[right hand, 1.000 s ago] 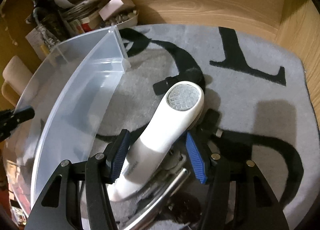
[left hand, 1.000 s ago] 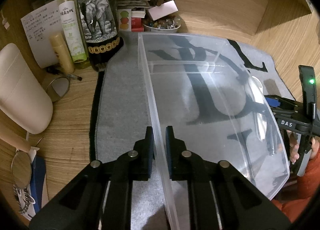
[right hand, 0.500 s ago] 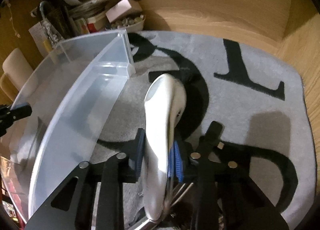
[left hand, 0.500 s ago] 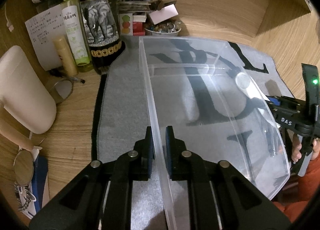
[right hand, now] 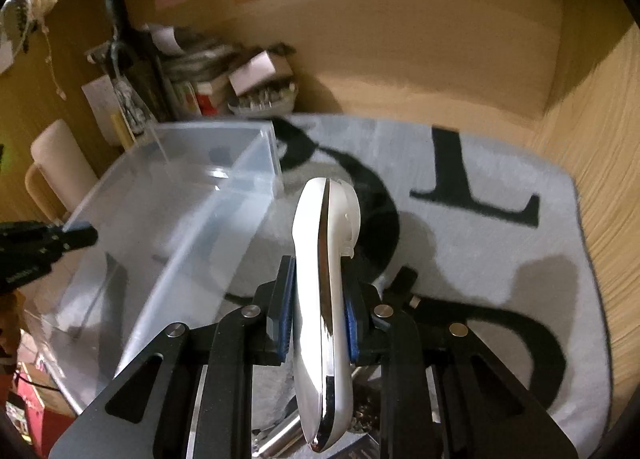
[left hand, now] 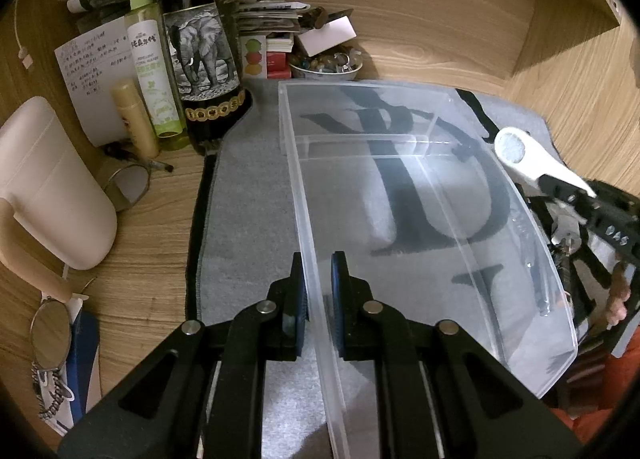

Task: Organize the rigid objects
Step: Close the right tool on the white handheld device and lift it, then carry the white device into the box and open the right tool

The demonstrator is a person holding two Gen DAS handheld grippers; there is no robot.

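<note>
A clear plastic bin (left hand: pixel 420 219) stands on the grey mat (left hand: pixel 248 195). My left gripper (left hand: pixel 319 291) is shut on the bin's left wall near its front end. My right gripper (right hand: pixel 319 299) is shut on a white and chrome handheld device (right hand: pixel 326 259), held on its edge above the mat, just right of the bin (right hand: pixel 172 211). In the left wrist view the device (left hand: pixel 520 157) shows raised beyond the bin's right wall, with the right gripper (left hand: pixel 600 215) behind it. The bin looks empty inside.
A dark wine bottle with an elephant label (left hand: pixel 202 47), a green spray bottle (left hand: pixel 150 59), a small tube (left hand: pixel 134 119), papers and a bowl of beads (left hand: pixel 326 65) crowd the back left. A cream jug (left hand: pixel 48 187) and glasses (left hand: pixel 128 183) lie left of the mat. Wooden walls enclose the back and right.
My right gripper closed on the white device, turned it onto its edge and lifted it off the mat. My left gripper kept its hold on the bin wall.
</note>
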